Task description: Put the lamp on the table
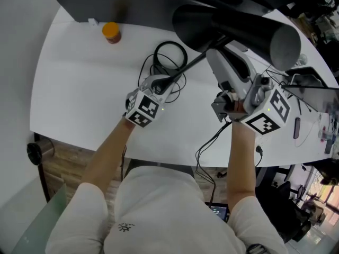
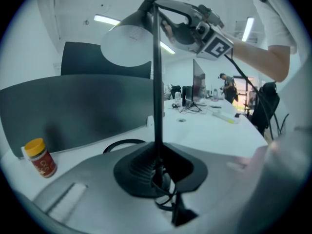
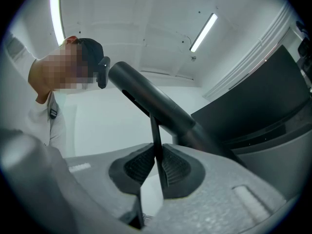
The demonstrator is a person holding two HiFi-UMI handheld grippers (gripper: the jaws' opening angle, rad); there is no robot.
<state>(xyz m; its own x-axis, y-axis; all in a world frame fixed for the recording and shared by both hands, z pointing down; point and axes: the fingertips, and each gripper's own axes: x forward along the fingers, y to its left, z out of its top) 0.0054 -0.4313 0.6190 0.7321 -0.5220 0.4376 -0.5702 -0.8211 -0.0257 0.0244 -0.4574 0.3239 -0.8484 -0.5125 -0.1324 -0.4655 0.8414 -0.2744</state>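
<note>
The person wears a white short-sleeved shirt (image 1: pixel 159 194) with a small dark emblem (image 1: pixel 125 227) toward seven o'clock; grey left tongs (image 2: pixel 158 172) and right tongs (image 3: pixel 156 167) carry black-and-white marker cubes (image 1: pixel 143 110).

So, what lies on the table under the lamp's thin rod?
A looped black cable lies on the white table below the rod. The left gripper, shut on the rod, covers the loop's near part, so its end cannot be seen.

White curved tabletop (image 1: pixel 79 94) with a dark grey partition (image 1: pixel 100 7) along its far edge. Wood-look floor (image 1: pixel 66 160) below. White ceiling (image 3: pixel 146 33) overhead, long strip lights (image 3: pixel 204 32), distant monitor (image 2: pixel 199 84).
</note>
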